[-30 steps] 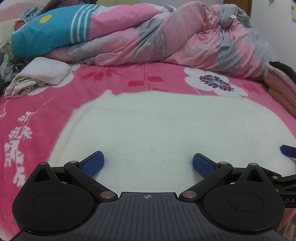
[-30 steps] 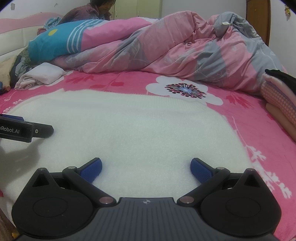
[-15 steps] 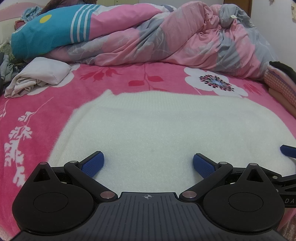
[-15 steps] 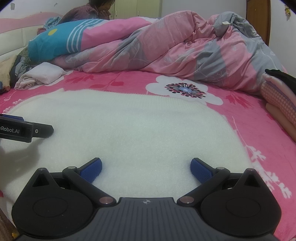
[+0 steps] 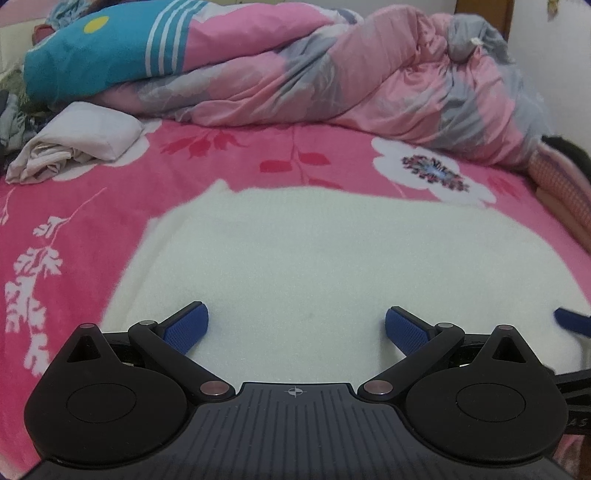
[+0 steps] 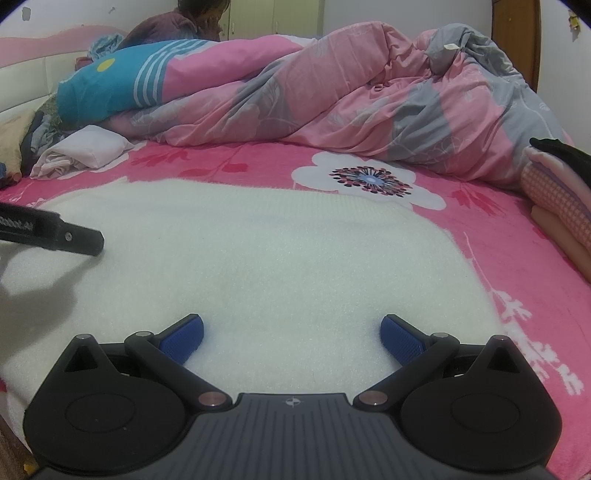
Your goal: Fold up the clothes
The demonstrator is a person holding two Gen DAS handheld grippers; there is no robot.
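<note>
On the pink bedspread (image 5: 74,229) one white sweater (image 5: 332,258) lies flat beneath two grippers, left (image 5: 295,325) and right (image 6: 291,332), each with its jaws spread wide and empty above the near hem. One quilt (image 6: 369,110) and one folded white cloth (image 5: 85,140) sit behind. Since a second ago the left gripper has lifted and tilted slightly; the sweater is unmoved.

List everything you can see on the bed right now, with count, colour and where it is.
white garment: one, cream-white, spread flat on the near bed
bedsheet: one, pink floral, under everything
duvet: one, pink and grey, bunched at the far side
pillow: one, teal with white stripes, far left
crumpled cloth: one, off-white, left
folded stack: one, pink tones, right edge
person: one, behind the pillow
left gripper: black, blue fingers, open over garment
right gripper: same, open
</note>
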